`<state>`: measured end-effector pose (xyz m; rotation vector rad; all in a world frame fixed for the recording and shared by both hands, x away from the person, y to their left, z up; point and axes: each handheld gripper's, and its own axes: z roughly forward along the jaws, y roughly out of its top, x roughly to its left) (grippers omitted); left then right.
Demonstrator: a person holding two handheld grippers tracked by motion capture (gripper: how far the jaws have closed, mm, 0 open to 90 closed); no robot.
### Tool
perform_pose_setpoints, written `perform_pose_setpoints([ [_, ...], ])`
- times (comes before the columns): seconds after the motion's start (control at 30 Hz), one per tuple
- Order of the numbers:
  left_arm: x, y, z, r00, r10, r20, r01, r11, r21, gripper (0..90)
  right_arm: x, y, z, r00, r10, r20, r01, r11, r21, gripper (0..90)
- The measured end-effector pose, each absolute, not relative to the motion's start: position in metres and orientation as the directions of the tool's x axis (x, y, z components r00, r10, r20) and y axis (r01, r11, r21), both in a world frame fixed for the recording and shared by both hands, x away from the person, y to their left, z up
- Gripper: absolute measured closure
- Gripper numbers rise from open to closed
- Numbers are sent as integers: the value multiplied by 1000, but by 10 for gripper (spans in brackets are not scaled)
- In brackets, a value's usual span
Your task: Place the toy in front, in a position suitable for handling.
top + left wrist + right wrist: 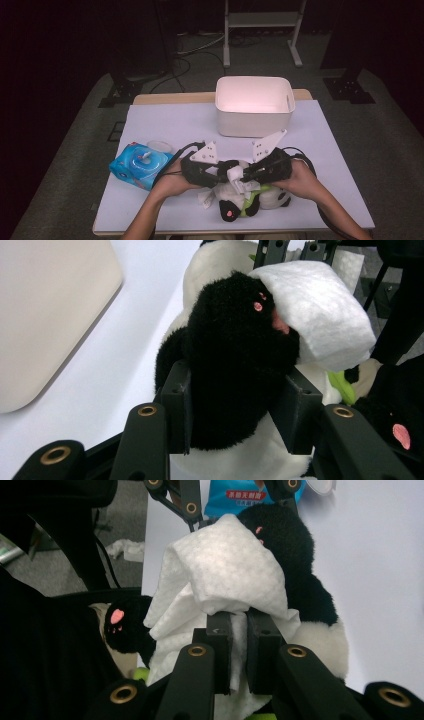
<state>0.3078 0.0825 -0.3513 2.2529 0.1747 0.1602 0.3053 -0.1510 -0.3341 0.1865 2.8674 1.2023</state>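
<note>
The left gripper [234, 400] is clamping a black plush limb of the panda soft toy [235, 370] between its two jaws, the pads pressing into the fur on both sides, with the toy's white belly bulging just below and behind the jaws. No earlier picture being at hand, only the grip itself can be told: the jaws are standing at a middling width, filled by the black fur. Just above and to the right of these jaws, a folded white wet wipe [320, 315] is lying against the black fur, covering part of the limb beside a small pink mark. The right gripper [239, 645] is pinching a fold of that same wet wipe [220, 575] between jaws that are standing almost together, and the rest of the sheet is billowing up ahead of them and draping over the panda's black and white body [295, 580]. To the left of the right jaws a black paw with a pink pad [117, 617] is showing, and beyond the jaws a blue pack of wet wipes [240, 495] is lying on the white table [380, 580]. From the high view both grippers, left [212, 167] and right [260, 167], are meeting nose to nose over the panda [240, 200], the blue pack [140, 165] is sitting off to the left gripper's outer side, and a white tub [255, 107] is standing farther ahead of both.
</note>
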Motion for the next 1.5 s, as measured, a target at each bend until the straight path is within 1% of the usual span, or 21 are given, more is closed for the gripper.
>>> perform_pose_setpoints([
  [0.23,308,86,-353,982,182,48,76,-615,785,568,314,-169,-330,-986,166,20,133,703,699,820],
  [0.4,307,88,-353,983,178,48,74,-617,784,567,322,-184,-329,-979,199,45,174,696,697,818],
  [0.67,310,84,-349,982,179,58,69,-629,775,570,323,-184,-336,-981,171,91,186,700,689,824],
  [0.87,314,79,-346,979,191,71,66,-629,774,571,319,-189,-338,-978,178,110,204,694,690,824],
  [1.17,312,77,-347,979,191,72,65,-627,776,568,315,-191,-338,-978,183,99,199,688,698,824],
  [1.33,306,77,-348,988,133,73,27,-624,781,572,314,-179,-332,-982,173,69,171,689,704,825],
  [1.5,307,85,-351,987,152,59,48,-615,787,573,315,-175,-331,-985,160,60,156,699,698,824],
])
